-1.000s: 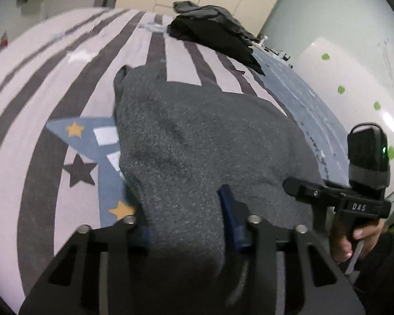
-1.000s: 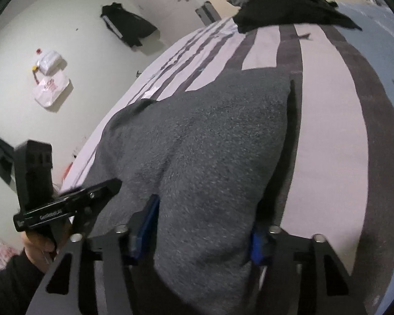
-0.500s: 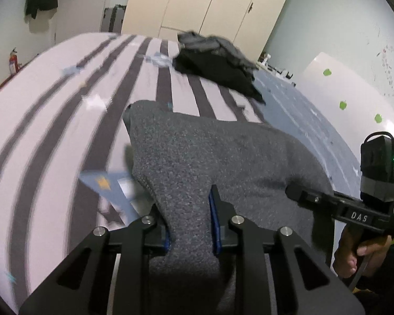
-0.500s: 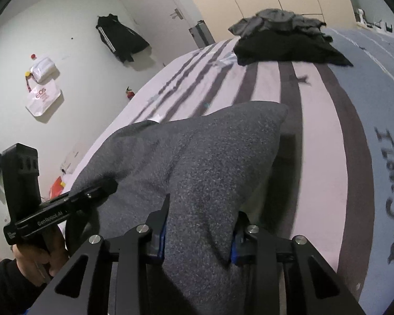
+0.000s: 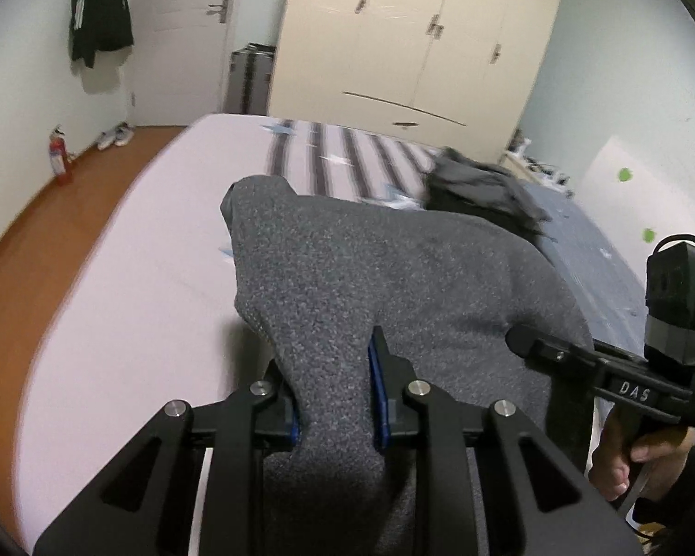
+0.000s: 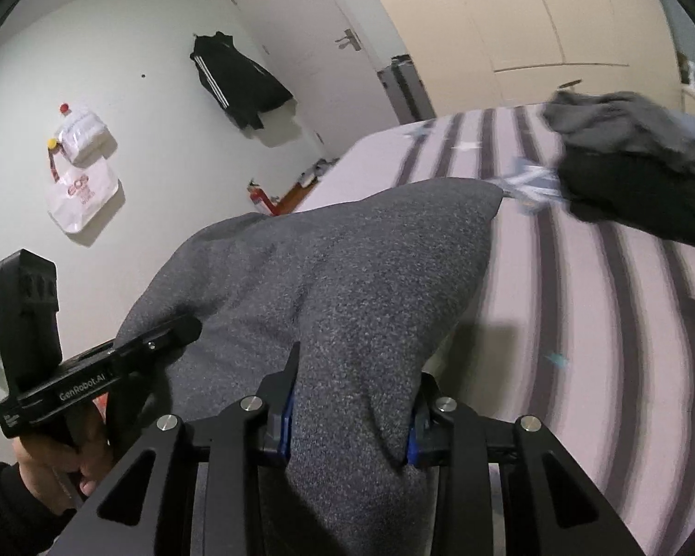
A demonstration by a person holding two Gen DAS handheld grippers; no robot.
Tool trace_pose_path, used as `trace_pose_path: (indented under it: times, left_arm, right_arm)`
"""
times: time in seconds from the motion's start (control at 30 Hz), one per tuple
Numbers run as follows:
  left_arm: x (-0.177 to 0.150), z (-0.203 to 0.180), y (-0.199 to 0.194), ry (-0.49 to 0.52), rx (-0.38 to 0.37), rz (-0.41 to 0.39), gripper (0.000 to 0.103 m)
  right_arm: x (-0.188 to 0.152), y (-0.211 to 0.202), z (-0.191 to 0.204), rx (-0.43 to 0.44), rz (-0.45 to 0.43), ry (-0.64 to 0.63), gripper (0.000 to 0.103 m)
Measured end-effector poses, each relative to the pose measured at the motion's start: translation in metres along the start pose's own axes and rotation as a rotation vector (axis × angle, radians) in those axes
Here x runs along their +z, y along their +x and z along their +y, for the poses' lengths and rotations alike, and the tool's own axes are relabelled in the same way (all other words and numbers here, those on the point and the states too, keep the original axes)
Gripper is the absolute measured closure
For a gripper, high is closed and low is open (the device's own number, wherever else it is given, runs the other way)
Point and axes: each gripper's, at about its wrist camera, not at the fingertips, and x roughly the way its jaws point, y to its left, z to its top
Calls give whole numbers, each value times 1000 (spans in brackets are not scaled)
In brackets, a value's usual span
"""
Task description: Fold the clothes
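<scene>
Both jaws clench my grey garment: left gripper and right gripper hold it above the striped bed.

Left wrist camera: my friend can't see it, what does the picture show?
The left tongs pinch a fuzzy grey garment lifted over a striped bed. The right tongs hold it too, and a dark clothes pile lies farther back.
</scene>
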Motion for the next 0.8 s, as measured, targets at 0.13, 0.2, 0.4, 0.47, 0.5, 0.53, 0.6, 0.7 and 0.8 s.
trace_pose_path:
  times: [0.13,0.2,0.4,0.47,0.5,0.53,0.6,0.7,0.8]
  left_arm:
    - [27,74,42,-6,71,23,83]
    - [28,111,80,-40,68,84,83]
    - [-33,187,183,-182,80,285,57]
    - [-38,193,179,-188,126,242,30]
    - [-39,200,177,-226,124,240,23]
    - [-39,205,175,-254,113,243,22]
    - [-39,217,164,-281,100,227,21]
    - [-38,229,136,-271,135,158,20]
    - [-32,244,110,-304,176,100,21]
  right_arm:
    - [32,98,36,7,24,4,73]
    - [43,144,47,1,50,14,73]
    - [13,262,32,-104,307,54,66]
    - [-2,269,24,-123,303,51,48]
    - [-3,265,21,-122,287,53,43]
    - [-3,263,16,-129,291,62,28]
    - [-2,256,1,-98,306,100,25]
    - [-3,237,-12,-62,291,83,25]
    - [-2,210,-14,-71,261,58,25]
